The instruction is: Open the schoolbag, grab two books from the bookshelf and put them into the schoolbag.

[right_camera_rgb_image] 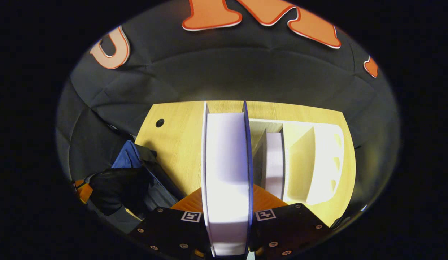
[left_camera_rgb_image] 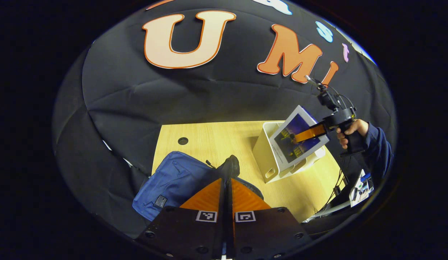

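The blue schoolbag lies on the wooden table, at the lower left in the left gripper view. My left gripper is shut on the bag's black flap and holds it up. In the right gripper view the flap hangs dark over the bag, with the left gripper behind it. My right gripper, held by a hand, is shut on a book with a dark cover, tilted above the white bookshelf. Seen edge-on, that book stands between the right gripper's fingers.
Another book stands in a slot of the bookshelf, whose right compartments are empty. The table has a round cable hole at its far left. Cables and a device hang off the table's right edge.
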Tool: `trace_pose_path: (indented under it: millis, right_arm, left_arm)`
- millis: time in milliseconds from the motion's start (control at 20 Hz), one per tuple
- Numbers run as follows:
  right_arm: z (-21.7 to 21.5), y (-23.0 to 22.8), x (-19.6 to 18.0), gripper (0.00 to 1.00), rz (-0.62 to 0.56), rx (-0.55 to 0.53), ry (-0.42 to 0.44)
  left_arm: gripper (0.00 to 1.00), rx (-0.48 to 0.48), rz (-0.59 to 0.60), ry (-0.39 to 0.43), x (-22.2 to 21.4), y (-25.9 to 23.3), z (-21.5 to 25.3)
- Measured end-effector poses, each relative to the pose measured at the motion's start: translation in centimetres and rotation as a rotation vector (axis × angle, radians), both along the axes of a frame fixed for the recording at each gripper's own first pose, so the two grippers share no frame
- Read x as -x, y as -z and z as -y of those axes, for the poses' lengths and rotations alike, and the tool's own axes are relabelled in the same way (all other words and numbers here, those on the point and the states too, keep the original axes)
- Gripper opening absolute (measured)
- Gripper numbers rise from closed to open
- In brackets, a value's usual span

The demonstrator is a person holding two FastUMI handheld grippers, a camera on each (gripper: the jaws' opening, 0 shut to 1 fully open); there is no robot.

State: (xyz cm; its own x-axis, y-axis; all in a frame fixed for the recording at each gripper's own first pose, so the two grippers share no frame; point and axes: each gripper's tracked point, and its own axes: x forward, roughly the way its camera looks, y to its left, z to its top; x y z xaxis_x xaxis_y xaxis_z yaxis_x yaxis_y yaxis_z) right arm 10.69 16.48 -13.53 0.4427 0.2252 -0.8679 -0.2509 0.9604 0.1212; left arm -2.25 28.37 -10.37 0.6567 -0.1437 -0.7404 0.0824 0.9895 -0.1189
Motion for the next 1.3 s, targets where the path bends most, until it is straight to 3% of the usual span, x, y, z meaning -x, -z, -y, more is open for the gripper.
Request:
trace_pose_path:
  millis: [400, 550, 750, 1000, 1300]
  right_arm:
    - [0.9, -8.6, 3.7, 0.39, 0.126, -0.146, -0.02]
    - [-0.6, -10.3, 6.1, 0.39, 0.141, -0.23, -0.017]
    - [-6.1, -8.2, 11.0, 0.39, 0.076, -0.344, -0.051]
    - [-11.9, -4.0, 15.5, 0.39, -0.014, -0.392, -0.097]
    - [-16.7, 0.6, 17.9, 0.39, -0.103, -0.528, -0.033]
  left_arm:
    - [0.04, -0.003, -0.019, 0.017, -0.3, 0.1, -0.2]
    - [0.04, -0.009, -0.025, 0.024, -0.6, 0.2, -0.3]
    - [0.04, -0.023, -0.038, 0.037, -1.2, 0.1, -0.3]
    - [0.04, -0.026, -0.043, 0.044, -1.6, -0.1, -0.3]
    - [0.04, -0.02, -0.053, 0.043, -1.6, 0.1, 0.1]
